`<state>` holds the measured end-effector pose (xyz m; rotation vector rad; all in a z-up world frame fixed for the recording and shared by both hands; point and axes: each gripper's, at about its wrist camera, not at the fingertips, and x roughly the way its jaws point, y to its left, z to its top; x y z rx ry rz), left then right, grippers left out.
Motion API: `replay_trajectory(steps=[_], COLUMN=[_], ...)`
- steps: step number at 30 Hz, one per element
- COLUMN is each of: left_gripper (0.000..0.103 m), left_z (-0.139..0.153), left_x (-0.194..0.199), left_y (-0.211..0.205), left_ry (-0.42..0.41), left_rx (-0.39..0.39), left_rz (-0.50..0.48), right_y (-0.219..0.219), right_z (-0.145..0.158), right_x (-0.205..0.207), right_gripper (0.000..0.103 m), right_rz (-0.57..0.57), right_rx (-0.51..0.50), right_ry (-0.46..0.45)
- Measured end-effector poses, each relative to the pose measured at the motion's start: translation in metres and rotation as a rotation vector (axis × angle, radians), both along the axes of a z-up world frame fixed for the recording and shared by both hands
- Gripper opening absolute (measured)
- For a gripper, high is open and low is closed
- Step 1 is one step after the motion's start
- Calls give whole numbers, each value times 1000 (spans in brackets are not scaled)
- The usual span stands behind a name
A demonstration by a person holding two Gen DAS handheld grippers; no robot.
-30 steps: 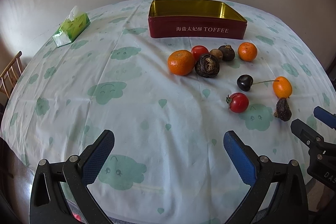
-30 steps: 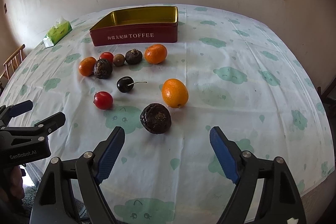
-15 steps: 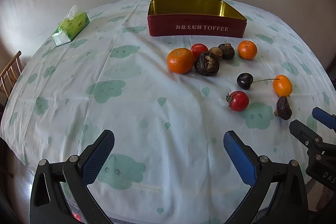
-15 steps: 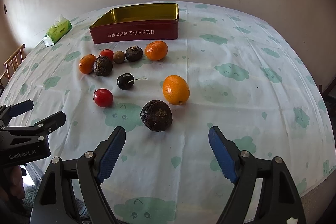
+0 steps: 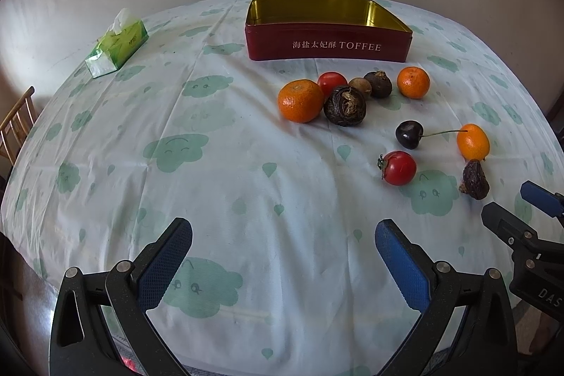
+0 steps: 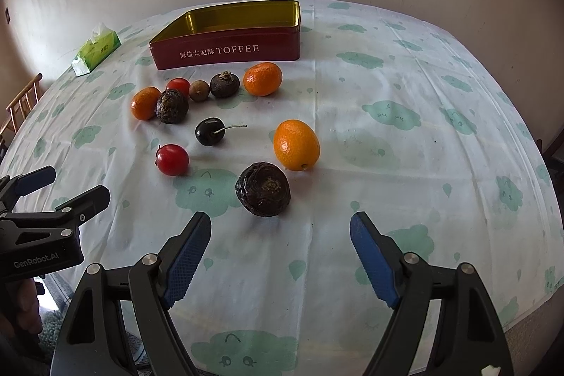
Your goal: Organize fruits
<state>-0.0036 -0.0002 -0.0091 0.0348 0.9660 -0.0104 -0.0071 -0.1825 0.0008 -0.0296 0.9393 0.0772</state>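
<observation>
While your right gripper (image 6: pixel 280 252) hangs spread and empty just short of the wrinkled dark-brown round fruit (image 6: pixel 263 189), your left gripper (image 5: pixel 282 265) gapes empty over bare cloud-print cloth (image 5: pixel 211 182); glossy fruits lie loose before the red rectangular metal toffee tin (image 5: pixel 328 43)
</observation>
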Motion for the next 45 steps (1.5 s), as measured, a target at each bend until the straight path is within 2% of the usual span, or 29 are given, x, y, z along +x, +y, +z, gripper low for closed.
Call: replay_trajectory(steps=[6,19,27,32,38,40,45], left_gripper=[103,102,91,90,90,90,90], left_z=[-2,-2,-4,-7,-10,-10,-10], left_x=[0,5,13,17,20,21,22], left_y=[-3,1,6,4,0,-2,-6], left_ry=[8,11,16,19,28,27,29], left_rx=[-1,-5,-9,-8,4,7,10], left_rz=[1,8,15,9,-2,-9,-29], right_y=[-1,-1,-3,1,6,6,8], right_z=[-3,-8,-17,-22,-22,-22,-22], right_x=[1,8,23,31,36,37,39], right_gripper=[78,70,64,55,46,37,38], right_rz=[2,12,21,43,65,71,75], right_rx=[5,11,4,13,-1,3,3], right_ry=[6,38,61,79,59,53,53])
